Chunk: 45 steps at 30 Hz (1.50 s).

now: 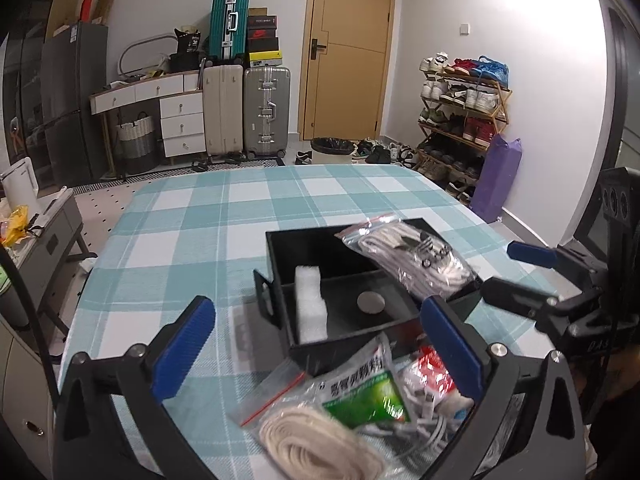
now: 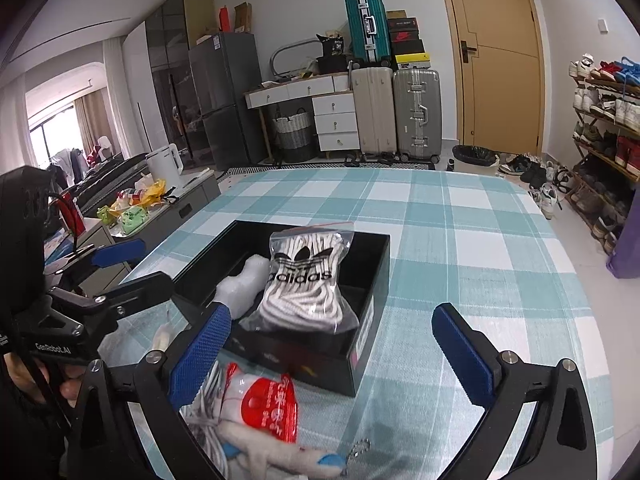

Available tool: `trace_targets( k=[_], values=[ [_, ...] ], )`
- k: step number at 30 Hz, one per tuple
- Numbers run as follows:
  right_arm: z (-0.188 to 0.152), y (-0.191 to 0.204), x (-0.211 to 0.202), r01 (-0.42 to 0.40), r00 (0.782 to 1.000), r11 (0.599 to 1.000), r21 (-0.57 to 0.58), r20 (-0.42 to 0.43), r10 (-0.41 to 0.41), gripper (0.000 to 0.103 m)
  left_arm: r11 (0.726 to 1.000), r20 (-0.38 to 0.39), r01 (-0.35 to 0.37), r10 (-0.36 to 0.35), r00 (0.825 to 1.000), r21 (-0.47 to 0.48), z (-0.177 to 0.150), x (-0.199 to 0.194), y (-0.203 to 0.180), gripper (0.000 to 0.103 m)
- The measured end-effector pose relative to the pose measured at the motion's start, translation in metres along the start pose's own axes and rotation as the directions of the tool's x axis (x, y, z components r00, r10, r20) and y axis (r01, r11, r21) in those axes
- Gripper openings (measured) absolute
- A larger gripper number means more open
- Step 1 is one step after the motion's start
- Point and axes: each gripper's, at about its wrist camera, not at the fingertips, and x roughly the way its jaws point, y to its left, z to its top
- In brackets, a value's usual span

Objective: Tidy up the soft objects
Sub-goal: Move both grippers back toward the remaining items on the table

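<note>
Laces in a clear zip bag (image 2: 305,276) lean across the open black box's (image 2: 372,280) rim beside a white foam block (image 1: 310,304), liable to slide out. Loose packets (image 1: 360,396) crowd the box's near wall on the checked tabletop (image 2: 480,240). Left gripper (image 1: 320,354) and right gripper (image 2: 332,352) gape empty; reaching could snag the bag.

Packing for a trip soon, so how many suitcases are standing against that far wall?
3: a teal suitcase up on top, a beige suitcase on the floor below it, and a silver suitcase right beside the beige one. Others may be hidden behind them.
</note>
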Motion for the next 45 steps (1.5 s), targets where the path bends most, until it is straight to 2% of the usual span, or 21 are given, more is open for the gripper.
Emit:
trace_targets(
  k=[12, 24, 33, 41, 45],
  values=[
    [-0.031, -0.005, -0.027, 0.021, 1.000, 0.999, 0.026, -0.020, -0.020, 0.102, 1.000, -0.019, -0.015, 0.015, 1.000, 0.019, -0.028, -0.022, 0.004, 0.103],
    [-0.063, 0.003, -0.046, 0.030, 0.998, 0.999, -0.011, -0.060, -0.030, 0.102, 1.000, -0.048, -0.003, 0.003, 0.999, -0.001, -0.054, -0.032, 0.008, 0.103],
    [-0.080, 0.005, -0.049, 0.040, 0.994, 0.999, -0.031, -0.098, -0.043, 0.102, 1.000, -0.057, -0.010, 0.009, 0.998, -0.015, -0.068, -0.035, 0.010, 0.103],
    [-0.093, 0.018, -0.047, 0.024, 0.990, 0.996, -0.089, -0.134, -0.036, 0.102, 1.000, -0.064, -0.015, 0.014, 0.998, -0.007, -0.074, -0.035, 0.009, 0.103],
    [-0.099, 0.018, -0.043, 0.009, 0.988, 0.997, -0.081, -0.152, -0.021, 0.102, 1.000, -0.067, -0.018, 0.018, 0.998, 0.003, -0.075, -0.035, 0.007, 0.103]
  ],
)
